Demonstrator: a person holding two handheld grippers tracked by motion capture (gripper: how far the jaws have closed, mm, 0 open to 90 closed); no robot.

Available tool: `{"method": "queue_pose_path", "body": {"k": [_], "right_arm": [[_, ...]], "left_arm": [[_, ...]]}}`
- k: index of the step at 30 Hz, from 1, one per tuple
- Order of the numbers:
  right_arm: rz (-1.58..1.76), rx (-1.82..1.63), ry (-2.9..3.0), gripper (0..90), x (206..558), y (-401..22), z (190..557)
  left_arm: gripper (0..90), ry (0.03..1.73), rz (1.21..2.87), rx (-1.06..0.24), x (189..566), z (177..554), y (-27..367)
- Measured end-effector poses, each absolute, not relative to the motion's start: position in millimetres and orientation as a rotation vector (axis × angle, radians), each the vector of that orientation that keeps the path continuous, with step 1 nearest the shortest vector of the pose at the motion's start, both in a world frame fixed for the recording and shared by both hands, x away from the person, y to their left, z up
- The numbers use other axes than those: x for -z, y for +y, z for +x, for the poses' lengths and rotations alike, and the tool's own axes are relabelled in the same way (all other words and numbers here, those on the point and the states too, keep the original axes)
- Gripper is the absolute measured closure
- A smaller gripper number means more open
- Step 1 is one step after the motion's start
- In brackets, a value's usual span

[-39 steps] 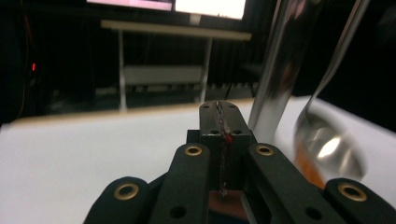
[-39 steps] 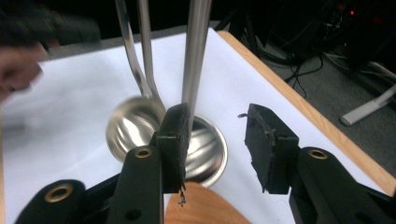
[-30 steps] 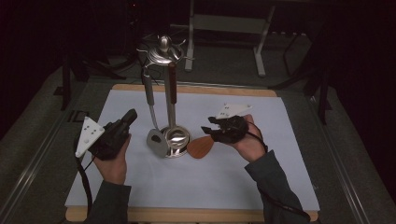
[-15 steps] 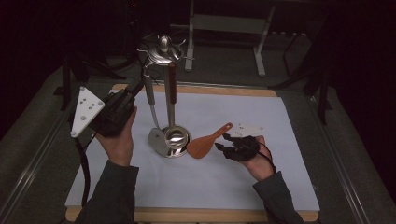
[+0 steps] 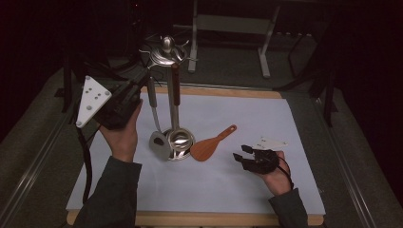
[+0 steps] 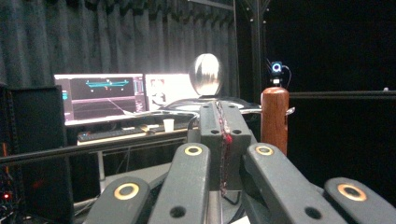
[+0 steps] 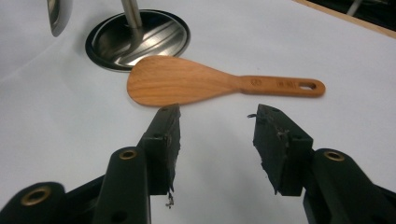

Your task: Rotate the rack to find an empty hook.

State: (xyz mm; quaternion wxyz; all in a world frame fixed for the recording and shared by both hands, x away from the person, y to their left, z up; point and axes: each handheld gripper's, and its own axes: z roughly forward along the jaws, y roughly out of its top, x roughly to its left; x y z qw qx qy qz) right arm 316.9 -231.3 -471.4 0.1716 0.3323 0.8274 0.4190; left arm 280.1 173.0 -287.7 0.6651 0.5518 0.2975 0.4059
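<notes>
Wooden spatula (image 5: 209, 147) is lying flat on the white surface (image 5: 285, 123), its broad blade just beside the round base of the metal utensil stand (image 5: 178, 142) and its handle running away up and to the right in the high view; so the long axis sits on a diagonal, blade toward the stand, handle end with the little hole pointing off to the far right.

Right gripper (image 5: 241, 156) is low, just right of the blade and near it; jaws have just been opening and stand wide apart with nothing between them. From the right gripper view the spatula (image 7: 219, 85) lies crosswise right ahead of the fingertips, blade on the left, handle on the right, not touching either pad (image 7: 168, 135); so the jaws already straddle across the axis, which I'd guess is what a pick-up wants; push forward a bit and close around where the blade narrows into the handle.

Left gripper (image 5: 142, 80) is up high by the top of the stand, jaws pressed together with nothing visibly held; the wooden handle (image 6: 274, 116) of a hanging tool is just beside it. Right hand is clearly the nearer one to the spatula.
</notes>
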Motion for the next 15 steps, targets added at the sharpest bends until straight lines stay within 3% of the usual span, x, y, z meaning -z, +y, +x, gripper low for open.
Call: {"method": "queue_pose_path", "body": {"k": [15], "right_arm": [[1.013, -1.201, 2.320, 50.8, 482, -252, 310]], "left_arm": [[90.0, 0.689, 1.257, -0.941, 285, 284, 172]]}}
